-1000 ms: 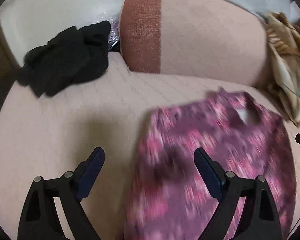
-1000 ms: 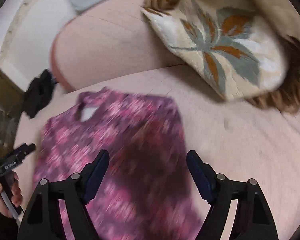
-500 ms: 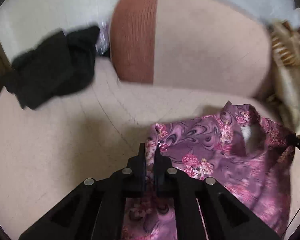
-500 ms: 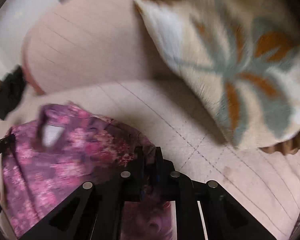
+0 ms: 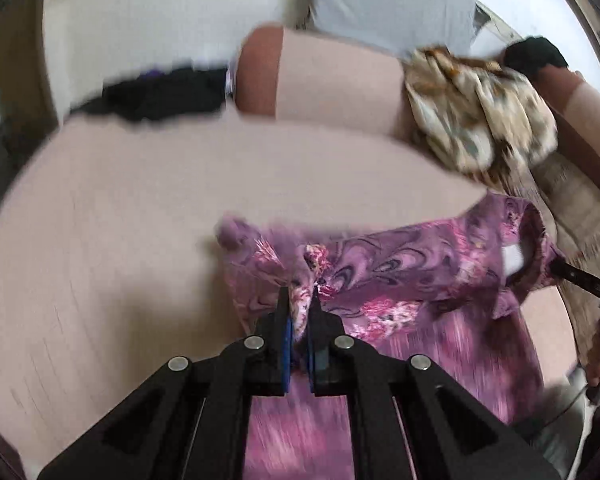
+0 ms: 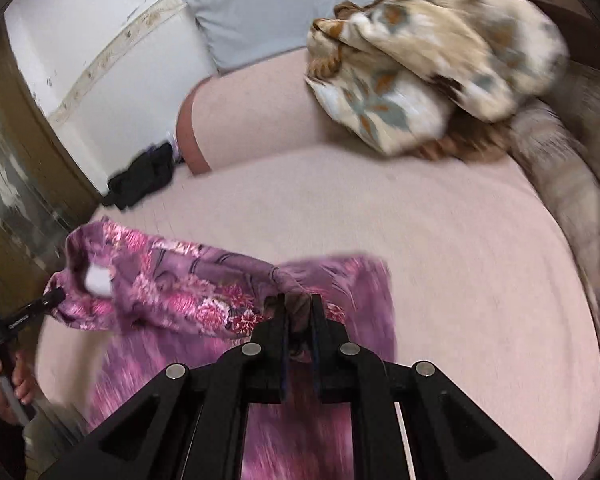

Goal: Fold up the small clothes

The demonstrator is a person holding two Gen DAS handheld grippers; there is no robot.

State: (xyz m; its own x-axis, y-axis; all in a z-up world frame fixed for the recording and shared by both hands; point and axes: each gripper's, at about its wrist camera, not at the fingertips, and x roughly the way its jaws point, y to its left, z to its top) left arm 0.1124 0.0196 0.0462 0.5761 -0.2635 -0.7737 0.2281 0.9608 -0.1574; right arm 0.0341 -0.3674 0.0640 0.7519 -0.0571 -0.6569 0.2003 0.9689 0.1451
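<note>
The top [image 5: 400,276], a purple floral garment, is held up off the bed [image 5: 120,240] across the lower middle of both views. In the left wrist view, the left gripper [image 5: 298,300] is pressed together on a bunched corner of fabric at lower centre. In the right wrist view, the right gripper [image 6: 298,308] is likewise pinched on the opposite corner, at lower centre. The cloth between the two grips is drawn fairly taut, and the neck opening with its white label [image 6: 96,280] is seen midway along that edge. The rest of the top is left hanging below, blurred, apparently so that the garment can be spread before being laid flat for folding; that is a judgement. The corners are probably gripped so that the top edge stays straight. A black garment [image 6: 144,176] is lying at the far left of the bed beside a pink bolster [image 6: 240,120]. A patterned pillow [image 6: 420,72] is set at upper right, well apart from the top.
</note>
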